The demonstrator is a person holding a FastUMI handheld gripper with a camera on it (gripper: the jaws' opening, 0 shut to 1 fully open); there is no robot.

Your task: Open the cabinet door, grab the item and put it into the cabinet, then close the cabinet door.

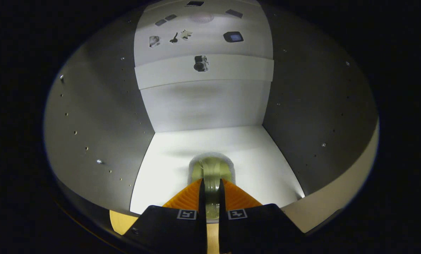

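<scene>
The claw [212,197] comprised two fingers [191,195] set close together, a narrow gap between them; each finger tapered to a point and carried fine ribbing across its upper face; behind each sat a broad, angular mounting block; each block bore one small square tag printed with a blocky pattern, near its inner edge.

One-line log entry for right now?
phase: placing | tongs: shut on item | item: inside cabinet, over its floor | door: open

One gripper [212,192], its two fingers clamped on one greenish item [212,169]. One cabinet [210,141], its shelf at twelve o'clock.
</scene>
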